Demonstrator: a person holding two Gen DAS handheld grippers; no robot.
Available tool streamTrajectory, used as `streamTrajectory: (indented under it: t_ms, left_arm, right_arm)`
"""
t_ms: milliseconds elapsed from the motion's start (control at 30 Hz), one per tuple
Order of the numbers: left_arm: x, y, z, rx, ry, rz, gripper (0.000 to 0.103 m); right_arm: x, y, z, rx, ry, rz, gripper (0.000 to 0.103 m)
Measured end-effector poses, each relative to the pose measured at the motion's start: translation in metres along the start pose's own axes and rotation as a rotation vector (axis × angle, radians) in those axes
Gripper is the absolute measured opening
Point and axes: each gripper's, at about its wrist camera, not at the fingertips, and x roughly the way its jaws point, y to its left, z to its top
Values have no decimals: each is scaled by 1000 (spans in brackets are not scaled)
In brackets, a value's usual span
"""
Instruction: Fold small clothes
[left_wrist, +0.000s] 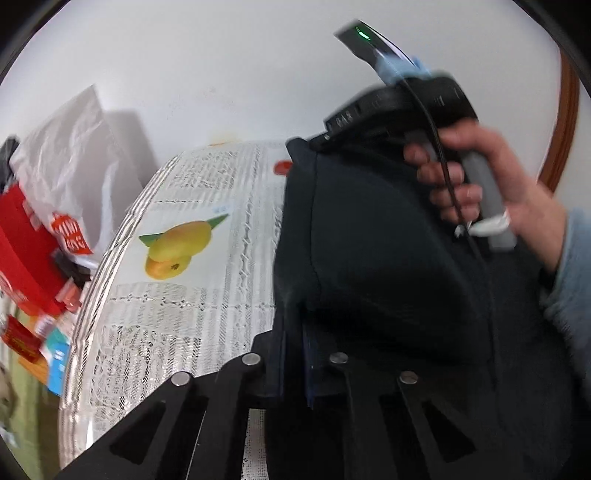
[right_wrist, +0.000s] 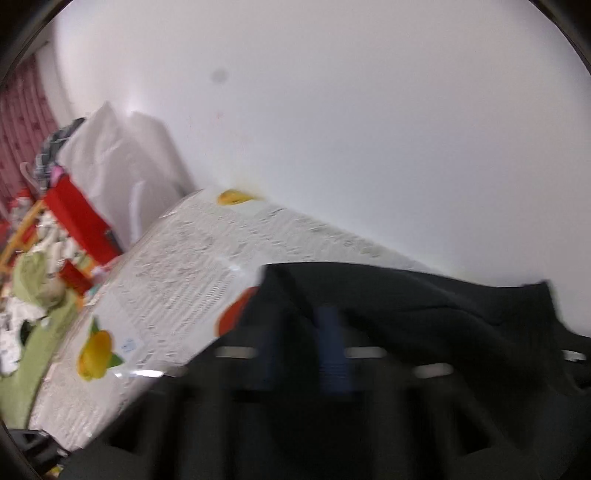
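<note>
Both grippers are clamped onto the dark navy cloth garment (left_wrist: 369, 240), which lies on the right of the lace-patterned, fruit-printed tablecloth (left_wrist: 192, 295): left gripper (left_wrist: 293, 354) at its near edge, right gripper (right_wrist: 314, 354) likewise. Judged mid-fold; next, carry the held edge across evenly.

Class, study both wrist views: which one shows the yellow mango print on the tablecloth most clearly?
The left wrist view. There the mango print lies sharp and whole, with green leaves, beside the dark garment. The right wrist view is motion-blurred; its yellow fruit prints are smeared and small.
</note>
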Motion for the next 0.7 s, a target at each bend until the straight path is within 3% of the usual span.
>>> streamTrajectory:
  t_ms: [67,167,333,400,567,700]
  left_arm:
    - [-6,11,0,-90,-32,-28,6]
    - [-1,16,-1,-118,-15,9,6]
    - [3,24,-3,-164,22,-9,6]
    - [5,22,-3,-154,29,1,7]
    - [4,24,-3,-151,33,6,12]
    - [1,27,-4,-170,36,12,22]
  right_arm:
    - [-13,3,4,-5,-88,22,4]
    - [-19,4,14,44,-150,86,3]
    - [27,19,10,10,-38,-17,3]
    - [28,22,8,-6,-41,-40,5]
    - [-3,8,8,47,-43,-21,19]
    - [-57,-14,-13,72,-91,-98,45]
